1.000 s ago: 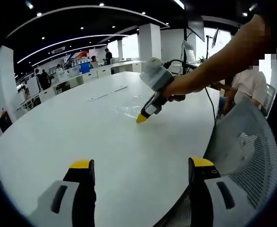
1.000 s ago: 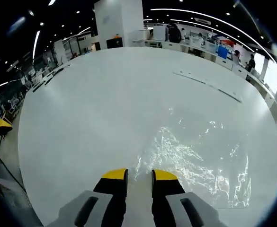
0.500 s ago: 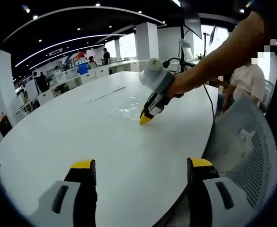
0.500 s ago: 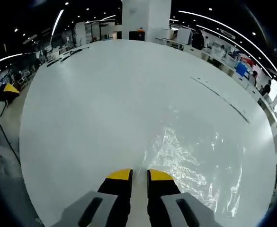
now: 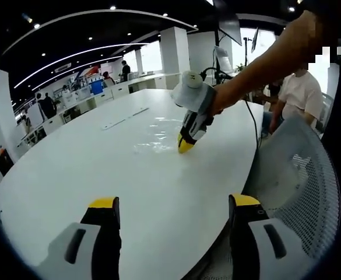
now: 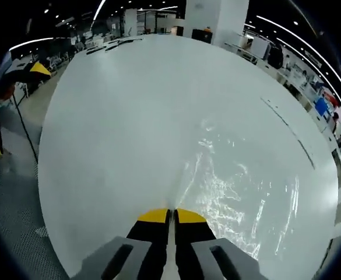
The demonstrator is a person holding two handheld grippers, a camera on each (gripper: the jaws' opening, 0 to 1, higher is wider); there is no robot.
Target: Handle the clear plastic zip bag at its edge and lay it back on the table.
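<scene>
Right hand-held gripper (image 6: 171, 213): jaws pinched almost together, nipping the near edge of the clear plastic zip bag (image 6: 240, 192), with a thin fold of film running up between the yellow tips. Same tool seen from the left gripper view (image 5: 186, 146), tip down on the white worktop (image 5: 100, 169) at the bag's edge (image 5: 158, 140), held by a person's hand (image 5: 217, 102) coming in from the right. Left hand-held gripper (image 5: 173, 204): jaws wide apart, holding nothing, hanging over the near rim of the worktop, well apart from the bag.

Bag itself: lying spread and crinkled on the worktop, stretching away to the far right of the pinching tips, glinting under the ceiling lights. Hard to tell whether the pinched edge is raised off the surface or only creased.

Progress, as a judgement: edge grasp made, so the handling part is under way. Left to do: lift or shift as needed, lay the bag flat again, open the jaws and draw back. Mesh chair (image 5: 310, 175) at the right, beside the worktop.
</scene>
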